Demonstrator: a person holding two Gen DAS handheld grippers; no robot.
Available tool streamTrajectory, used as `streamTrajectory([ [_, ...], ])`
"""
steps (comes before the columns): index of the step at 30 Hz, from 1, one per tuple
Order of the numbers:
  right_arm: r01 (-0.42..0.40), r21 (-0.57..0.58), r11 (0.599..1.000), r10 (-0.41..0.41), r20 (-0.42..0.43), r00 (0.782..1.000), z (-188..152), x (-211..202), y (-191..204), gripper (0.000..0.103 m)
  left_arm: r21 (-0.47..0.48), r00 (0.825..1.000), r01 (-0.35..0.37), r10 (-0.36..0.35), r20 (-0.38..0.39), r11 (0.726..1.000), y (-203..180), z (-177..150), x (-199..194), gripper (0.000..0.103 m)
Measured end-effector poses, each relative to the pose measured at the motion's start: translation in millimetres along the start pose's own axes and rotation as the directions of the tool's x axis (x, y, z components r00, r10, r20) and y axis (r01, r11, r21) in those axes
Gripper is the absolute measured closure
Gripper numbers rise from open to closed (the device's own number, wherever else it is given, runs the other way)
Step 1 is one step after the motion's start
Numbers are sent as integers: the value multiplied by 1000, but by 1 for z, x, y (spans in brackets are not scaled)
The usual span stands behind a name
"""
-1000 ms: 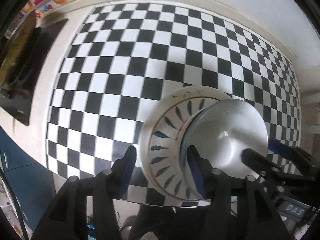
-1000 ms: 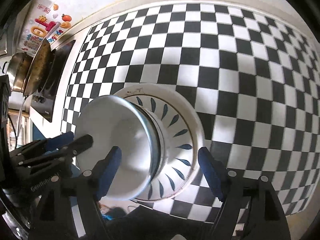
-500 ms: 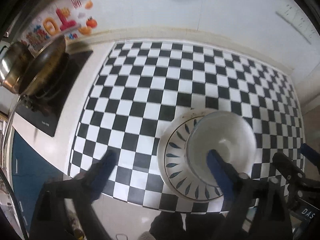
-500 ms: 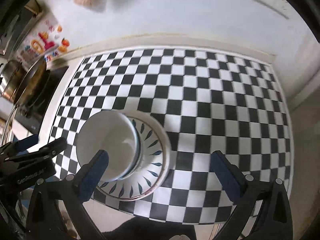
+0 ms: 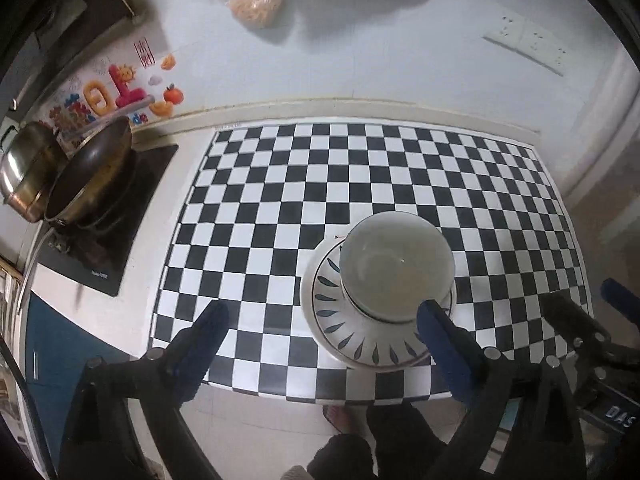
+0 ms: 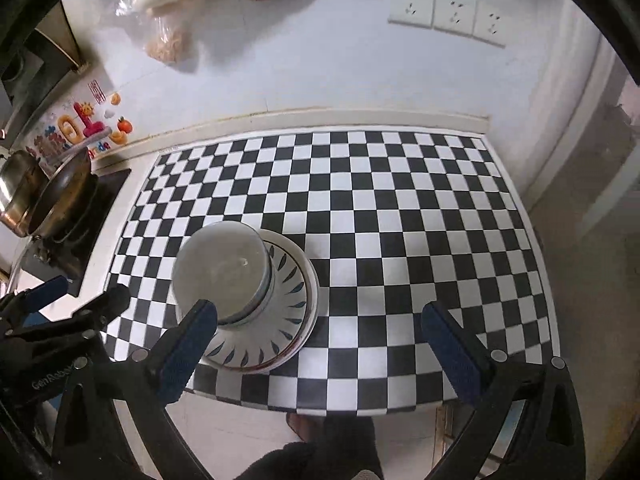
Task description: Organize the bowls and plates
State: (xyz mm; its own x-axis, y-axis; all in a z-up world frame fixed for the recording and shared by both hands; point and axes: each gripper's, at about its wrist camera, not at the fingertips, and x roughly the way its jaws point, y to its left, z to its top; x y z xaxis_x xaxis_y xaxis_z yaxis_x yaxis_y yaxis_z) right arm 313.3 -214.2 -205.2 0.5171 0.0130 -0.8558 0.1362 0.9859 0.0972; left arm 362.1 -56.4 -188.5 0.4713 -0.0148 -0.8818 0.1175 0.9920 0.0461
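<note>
A plain white bowl [image 5: 396, 264] stands inside a wider white bowl with dark blue leaf marks [image 5: 352, 336], near the front edge of the checkered mat [image 5: 280, 200]. The stack also shows in the right wrist view, with the white bowl [image 6: 220, 268] on the patterned bowl [image 6: 280, 320]. My left gripper [image 5: 320, 320] is open and empty, raised above and in front of the stack. My right gripper [image 6: 320, 316] is open and empty, raised to the right of the stack. Each gripper shows at the edge of the other's view.
A black cooktop [image 5: 108, 220] at the left holds a dark pan [image 5: 88, 172] and a steel pot [image 5: 24, 168]. The white wall behind has sockets [image 6: 444, 12] and hanging bags [image 6: 168, 40]. The counter's front edge [image 6: 320, 404] drops to the floor.
Both grippers have opened wide and pulled back and up from the stacked bowls. The white bowl was let go and stays in the patterned bowl.
</note>
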Motion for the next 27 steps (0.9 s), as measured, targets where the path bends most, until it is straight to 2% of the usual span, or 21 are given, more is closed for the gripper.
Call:
streamTrajectory([
  [7,5,-8,1000,-4,103,995,-12,-64,4,0,25,996,-11,9,89,1000,0,-17,-48,7],
  [16,15,2,1000,-15,227,974,-34,-138,1,0,12,982,0,-3,191,1000,8,-42,-113,7],
  [21,10,3,1000,-10,271,962,-61,-175,0,0,26,968,-18,10,251,999,12,-69,-152,7],
  [27,-5,2,1000,5,297,955,-102,-211,1,0,16,958,-22,16,285,1000,19,-108,-189,7],
])
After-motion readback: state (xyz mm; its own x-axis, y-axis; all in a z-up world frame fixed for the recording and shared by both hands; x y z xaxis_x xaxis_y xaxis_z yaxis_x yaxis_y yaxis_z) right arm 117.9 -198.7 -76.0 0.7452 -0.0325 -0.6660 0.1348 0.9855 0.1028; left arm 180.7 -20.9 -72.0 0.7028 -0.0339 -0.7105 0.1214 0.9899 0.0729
